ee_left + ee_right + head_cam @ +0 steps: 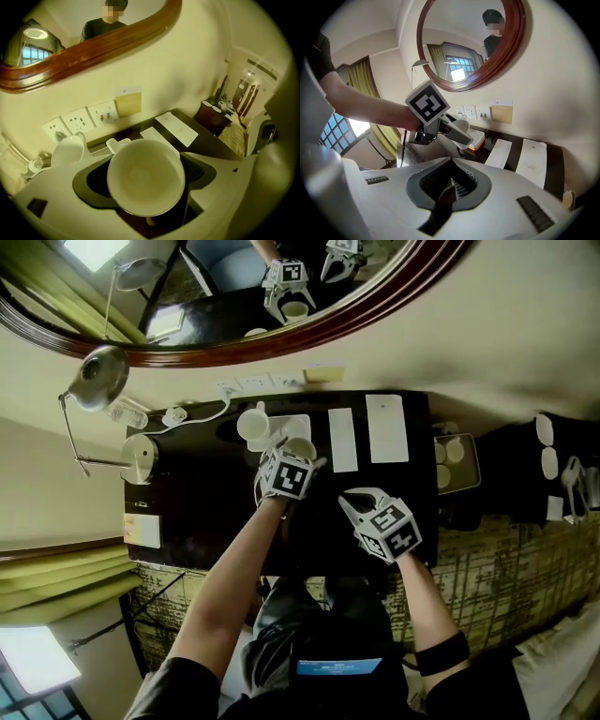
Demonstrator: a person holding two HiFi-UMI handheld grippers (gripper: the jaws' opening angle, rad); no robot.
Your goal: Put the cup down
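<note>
A white cup (302,445) sits between the jaws of my left gripper (294,461) over the dark desk (206,512), next to a white tray (292,425). In the left gripper view the cup (145,176) fills the gap, mouth turned toward the camera, and the left gripper (146,190) is shut on its sides. The right gripper view shows this cup (461,129) tilted and a little above the desk. My right gripper (350,502) hovers to the right, over the desk's front half, jaws shut and empty (451,185).
A second white cup (251,422) stands on the tray, seen also (69,150). Two paper cards (343,439) (386,427) lie to the right. A lidded glass (141,458), a desk lamp (99,377), wall sockets (89,118) and a round mirror (281,329) line the back. A saucer tray (457,461) stands far right.
</note>
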